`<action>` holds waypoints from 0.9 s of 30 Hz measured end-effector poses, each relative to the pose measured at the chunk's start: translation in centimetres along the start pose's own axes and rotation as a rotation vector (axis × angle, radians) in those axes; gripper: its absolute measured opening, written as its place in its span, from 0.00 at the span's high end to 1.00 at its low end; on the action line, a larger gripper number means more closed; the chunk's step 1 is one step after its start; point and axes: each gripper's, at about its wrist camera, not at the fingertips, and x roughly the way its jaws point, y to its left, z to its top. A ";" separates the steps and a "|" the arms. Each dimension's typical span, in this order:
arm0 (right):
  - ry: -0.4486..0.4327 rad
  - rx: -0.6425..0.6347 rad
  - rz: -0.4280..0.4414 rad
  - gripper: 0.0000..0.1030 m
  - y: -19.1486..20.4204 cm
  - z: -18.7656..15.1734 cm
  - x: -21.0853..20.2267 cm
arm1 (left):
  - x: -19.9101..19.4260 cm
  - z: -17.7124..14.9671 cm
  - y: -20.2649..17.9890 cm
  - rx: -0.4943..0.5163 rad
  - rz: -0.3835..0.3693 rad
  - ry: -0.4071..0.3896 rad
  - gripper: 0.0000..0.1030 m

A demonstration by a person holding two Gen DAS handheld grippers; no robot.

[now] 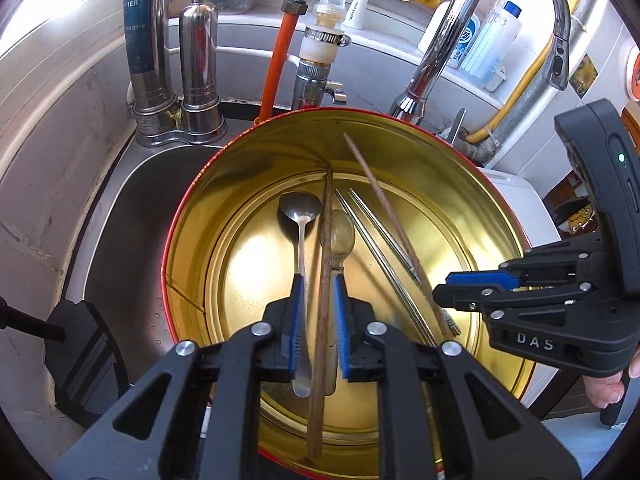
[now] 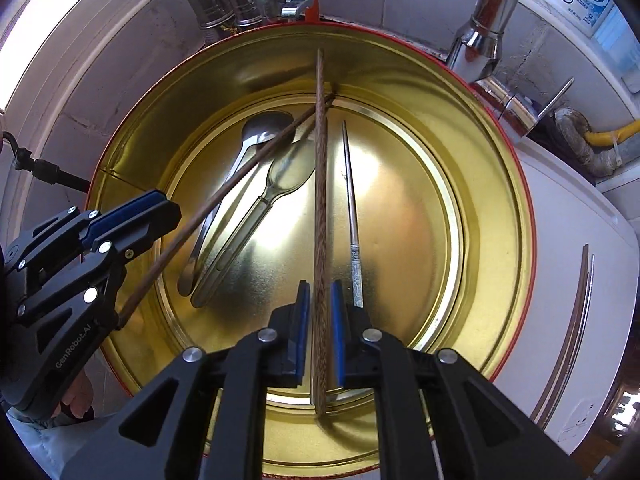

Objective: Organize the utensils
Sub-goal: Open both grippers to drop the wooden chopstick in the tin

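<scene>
Both cameras ride on the grippers and look forward along their fingers, down into the same round tin (image 1: pixel 188 216). The left wrist view sits close above the near rim, facing the taps (image 1: pixel 432 64) and the sink (image 1: pixel 120 208) behind. The right wrist view also hangs close over the tin (image 2: pixel 504 184), pointing more steeply down, with a white board (image 2: pixel 576 240) at its right. Each view catches the other gripper: the right gripper (image 1: pixel 440 292) enters at the right edge, the left gripper (image 2: pixel 172 208) at the left edge. Both share the tin's floor and the utensils on it.
</scene>
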 end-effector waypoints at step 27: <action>-0.120 -0.058 -0.124 0.27 0.7 -1.5 -2.2 | -2.3 -0.5 0.5 -0.032 0.019 -0.081 0.31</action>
